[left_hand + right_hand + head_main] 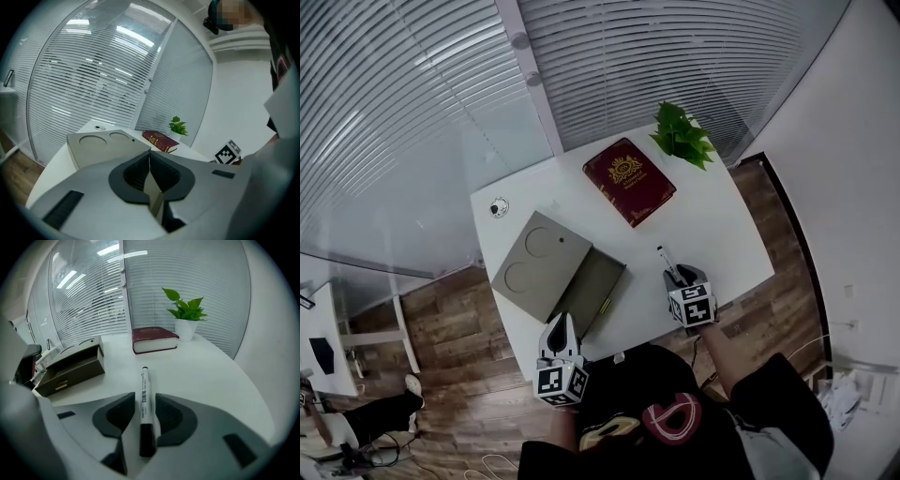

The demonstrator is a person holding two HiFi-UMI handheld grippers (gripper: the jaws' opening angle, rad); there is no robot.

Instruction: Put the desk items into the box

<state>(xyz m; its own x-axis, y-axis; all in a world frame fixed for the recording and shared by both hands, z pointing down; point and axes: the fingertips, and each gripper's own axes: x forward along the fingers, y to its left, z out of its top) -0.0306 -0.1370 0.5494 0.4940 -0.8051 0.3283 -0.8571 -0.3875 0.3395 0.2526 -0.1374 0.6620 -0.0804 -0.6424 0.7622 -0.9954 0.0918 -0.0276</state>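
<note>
Left hand-held gripper: I see its pads pinched on a thin tan edge of the box, at the box's near corner.
Right hand-held gripper: spread and tilted down over the table, with one jaw on each side of the marker, not clamping it.
Marker: lying flat on the table, to the right of the box, black end toward the gripper.
Box: open, its lid folded out to the left.
Red book, potted plant: on the far side of the table.
</note>
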